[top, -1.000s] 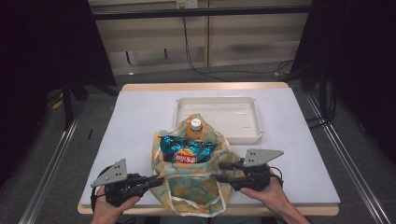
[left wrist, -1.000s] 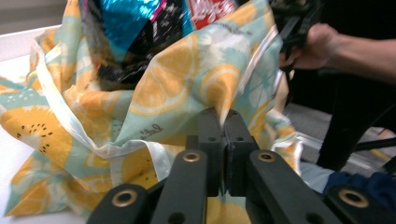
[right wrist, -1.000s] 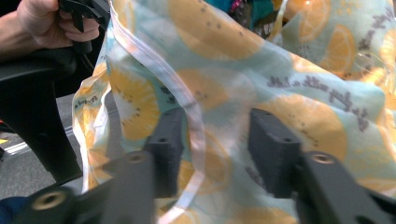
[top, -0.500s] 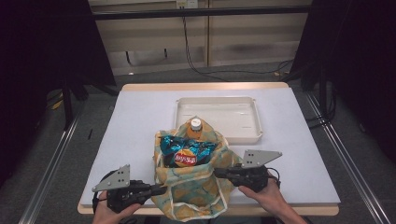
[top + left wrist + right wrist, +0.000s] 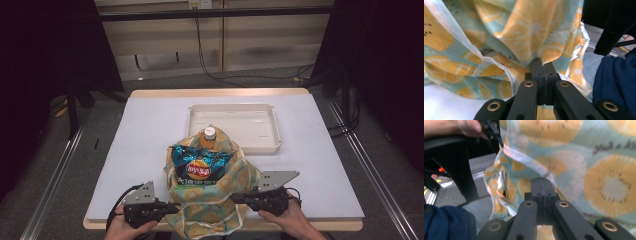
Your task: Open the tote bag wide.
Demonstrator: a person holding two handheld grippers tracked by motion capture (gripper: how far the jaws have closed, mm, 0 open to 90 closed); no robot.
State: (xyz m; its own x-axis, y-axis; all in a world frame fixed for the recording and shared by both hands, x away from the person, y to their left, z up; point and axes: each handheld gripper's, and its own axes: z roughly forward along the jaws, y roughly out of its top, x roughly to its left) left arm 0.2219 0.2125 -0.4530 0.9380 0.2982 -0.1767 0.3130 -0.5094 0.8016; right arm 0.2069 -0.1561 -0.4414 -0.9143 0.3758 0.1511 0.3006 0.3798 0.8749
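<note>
Item: fabric bag (image 5: 210, 200), orange-slice print, near edge of tabletop (image 5: 145, 135), partly over its front lip. Contents: chip packet (image 5: 197, 167), bottle (image 5: 209, 137) upright behind it.
Left gripper (image 5: 172, 206): jaws closed, pinching bag cloth at left side.
Right gripper (image 5: 235, 198): jaws closed on bag cloth at right side.
Beyond: white tray (image 5: 235, 127), just touching bag.
Handling note: judged step is spreading or lifting bag mouth; pull both sides evenly, keep grips tight, avoid tipping bottle.
</note>
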